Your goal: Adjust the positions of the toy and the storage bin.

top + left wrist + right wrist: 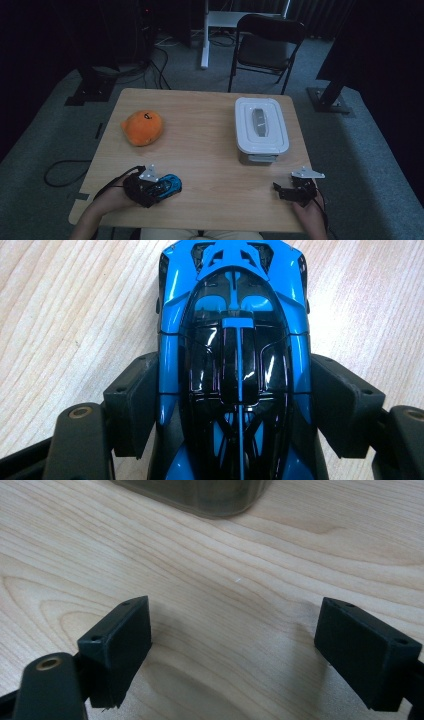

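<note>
From the high view, the left gripper (159,189) lay at the near left of the wooden table (210,135) with a blue toy car (167,186) between its jaws, while the right gripper (286,190) rested at the near right, just short of a white lidded box (260,129), and an orange plush toy (143,128) sat well apart at the far left. In the left gripper view, both black pads pressed against the flanks of the blue toy car (235,365), which rested on the wood. In the right gripper view, the jaws stood wide apart over bare table (225,610) with nothing between them, the box's base (200,495) showing beyond.
</note>
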The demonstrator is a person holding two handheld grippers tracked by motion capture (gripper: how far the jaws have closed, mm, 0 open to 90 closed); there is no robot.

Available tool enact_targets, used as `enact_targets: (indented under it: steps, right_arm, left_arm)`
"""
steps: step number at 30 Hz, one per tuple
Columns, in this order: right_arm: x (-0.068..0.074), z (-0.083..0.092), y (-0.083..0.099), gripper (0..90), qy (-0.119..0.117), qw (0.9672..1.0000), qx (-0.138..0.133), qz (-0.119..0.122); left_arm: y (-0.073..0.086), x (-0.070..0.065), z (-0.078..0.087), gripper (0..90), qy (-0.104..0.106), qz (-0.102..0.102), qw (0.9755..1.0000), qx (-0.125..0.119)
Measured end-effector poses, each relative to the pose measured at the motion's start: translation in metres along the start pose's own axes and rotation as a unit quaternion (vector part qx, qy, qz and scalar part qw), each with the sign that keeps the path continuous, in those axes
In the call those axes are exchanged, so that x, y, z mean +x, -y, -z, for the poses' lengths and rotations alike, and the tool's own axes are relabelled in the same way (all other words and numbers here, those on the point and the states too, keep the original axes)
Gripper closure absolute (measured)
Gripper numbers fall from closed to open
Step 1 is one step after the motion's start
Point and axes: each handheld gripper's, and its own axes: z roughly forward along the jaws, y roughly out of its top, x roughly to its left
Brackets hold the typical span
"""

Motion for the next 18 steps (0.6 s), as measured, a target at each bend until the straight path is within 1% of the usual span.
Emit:
enact_targets:
  steps: [3,5,8,9,10,11,12,13,14,15,16,18]
  right_arm:
    - [0.0,0.0,0.0,14.6,0.0,1.0,0.0,0.0]
    - [0.0,0.0,0.0,14.5,0.0,1.0,0.0,0.0]
    - [0.0,0.0,0.0,14.6,0.0,1.0,0.0,0.0]
    - [0.0,0.0,0.0,14.6,0.0,1.0,0.0,0.0]
    - [0.0,0.0,0.0,14.6,0.0,1.0,0.0,0.0]
    - [0.0,0.0,0.0,14.6,0.0,1.0,0.0,0.0]
    - [0.0,0.0,0.0,14.6,0.0,1.0,0.0,0.0]
    - [0.0,0.0,0.0,14.6,0.0,1.0,0.0,0.0]
    - [0.0,0.0,0.0,14.6,0.0,1.0,0.0,0.0]
    - [0.0,0.0,0.0,14.5,0.0,1.0,0.0,0.0]
    - [0.0,0.0,0.0,14.5,0.0,1.0,0.0,0.0]
    - [0.0,0.0,0.0,14.6,0.0,1.0,0.0,0.0]
  left_arm:
    - [-0.0002,-0.0001,0.0003,27.6,-0.001,0.001,1.0,0.002]
    - [-0.0006,-0.0013,0.0003,27.5,-0.005,-0.002,1.0,0.005]
    - [-0.0018,-0.0022,0.0006,27.5,-0.008,0.001,0.9999,0.009]
    - [-0.0025,-0.0019,0.0007,27.4,-0.008,0.006,0.9999,0.011]
    - [-0.0032,-0.0009,0.001,27.1,-0.001,0.019,0.9998,0.01]
    - [-0.0037,0.0004,0.0015,24.5,0.011,0.026,0.9996,0.008]
    - [-0.0042,0.0007,0.0022,18.1,0.015,0.027,0.9995,0.004]
    - [-0.0055,0.0004,0.0032,17.0,0.016,0.036,0.9992,-0.003]
    - [-0.0063,0.0003,0.0041,15.6,0.014,0.033,0.9993,-0.005]
    - [-0.007,0.0003,0.0047,11.5,0.017,0.034,0.9993,-0.006]
    - [-0.0077,0.0007,0.0056,10.4,0.018,0.036,0.9992,-0.005]
    - [-0.0082,0.0024,0.0075,8.5,0.02,0.042,0.9988,-0.012]
